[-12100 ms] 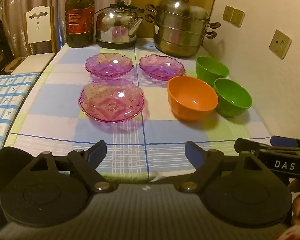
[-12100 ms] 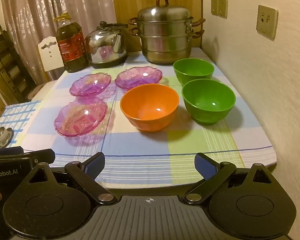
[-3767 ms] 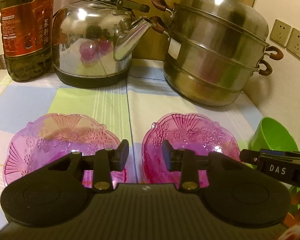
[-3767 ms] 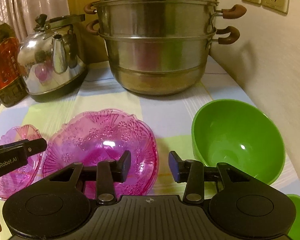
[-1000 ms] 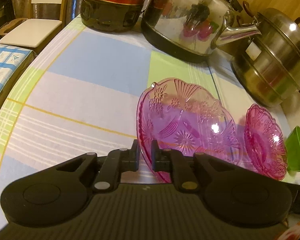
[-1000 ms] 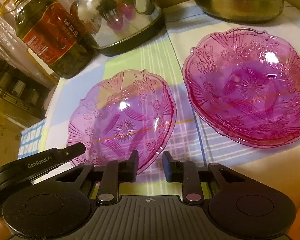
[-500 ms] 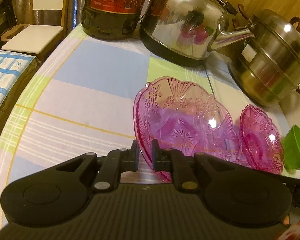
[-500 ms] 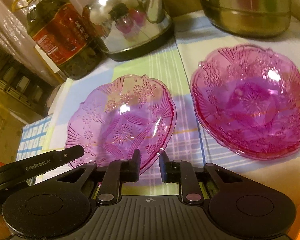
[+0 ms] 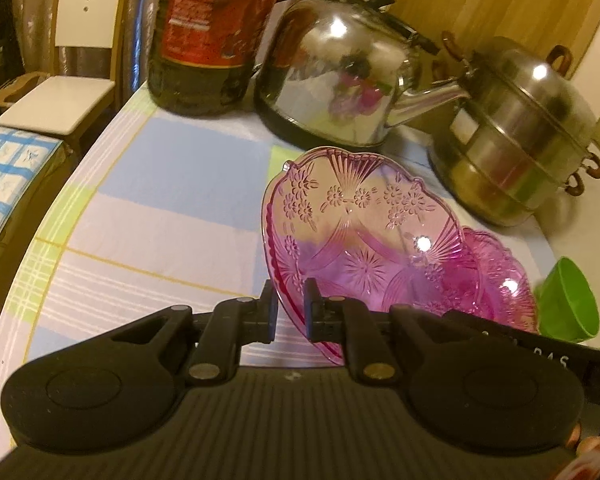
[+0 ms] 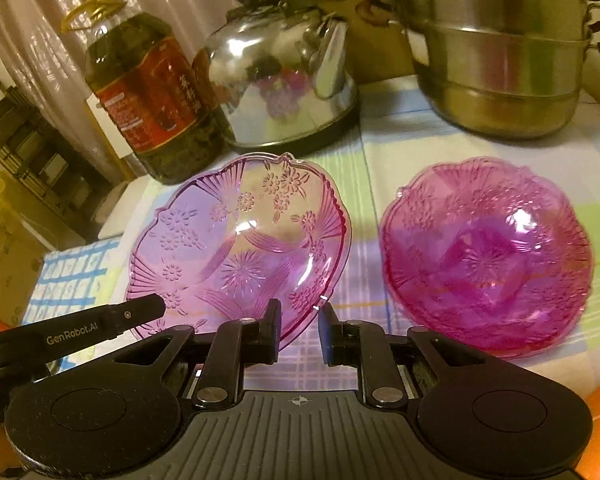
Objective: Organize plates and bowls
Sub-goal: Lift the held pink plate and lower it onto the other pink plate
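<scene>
The pink plate (image 9: 360, 236) is held up on a tilt by the left gripper (image 9: 288, 312), whose 2 fingers are pinched tight on the plate's near rim. A moment ago this plate hung a bit farther from the others; now its far edge leans over the pink pile (image 9: 500, 280), close to it in the left view. In the right view the same plate (image 10: 240, 256) still sits to the left of the pile (image 10: 488, 256), with a strip of table (image 10: 364, 240) showing between them. That pile looks darker, so it is likely 2 plates already stacked. The right gripper (image 10: 299, 334) holds nothing, and its fingers have opened a little wider than half a second ago. So the plates look nearly sorted: this one probably goes on the pile next. A green bowl (image 9: 568, 300) waits at the right edge, and the kettle (image 9: 340, 88), oil bottle (image 9: 212, 36) and steamer pot (image 9: 524, 136) stand behind.
</scene>
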`<state>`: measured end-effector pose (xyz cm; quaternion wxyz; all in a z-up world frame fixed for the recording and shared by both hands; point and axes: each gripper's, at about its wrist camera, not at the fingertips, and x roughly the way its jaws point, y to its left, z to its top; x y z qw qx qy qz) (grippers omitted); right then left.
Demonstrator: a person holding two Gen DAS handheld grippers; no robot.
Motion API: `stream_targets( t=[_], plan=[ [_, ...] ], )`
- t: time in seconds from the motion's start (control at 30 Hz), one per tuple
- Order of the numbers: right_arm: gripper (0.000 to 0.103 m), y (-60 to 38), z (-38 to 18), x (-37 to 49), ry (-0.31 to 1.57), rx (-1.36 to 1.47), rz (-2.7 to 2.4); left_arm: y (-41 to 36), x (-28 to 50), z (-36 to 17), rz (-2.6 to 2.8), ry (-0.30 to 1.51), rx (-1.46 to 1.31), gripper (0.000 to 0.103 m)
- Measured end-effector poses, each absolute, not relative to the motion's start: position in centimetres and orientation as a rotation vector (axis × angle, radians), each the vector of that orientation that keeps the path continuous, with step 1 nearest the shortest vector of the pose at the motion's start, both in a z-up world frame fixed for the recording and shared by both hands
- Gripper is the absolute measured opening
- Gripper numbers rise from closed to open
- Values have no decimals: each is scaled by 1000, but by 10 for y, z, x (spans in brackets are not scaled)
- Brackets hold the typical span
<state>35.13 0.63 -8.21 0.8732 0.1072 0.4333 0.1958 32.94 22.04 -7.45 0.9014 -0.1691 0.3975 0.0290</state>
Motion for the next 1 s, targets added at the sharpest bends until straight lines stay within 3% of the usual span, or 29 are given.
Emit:
stream_targets(
  t=[1.0],
  plan=[
    [19,-114,-51,347,831,300,214,106,364,-57,-140,787,-314,11]
  ],
)
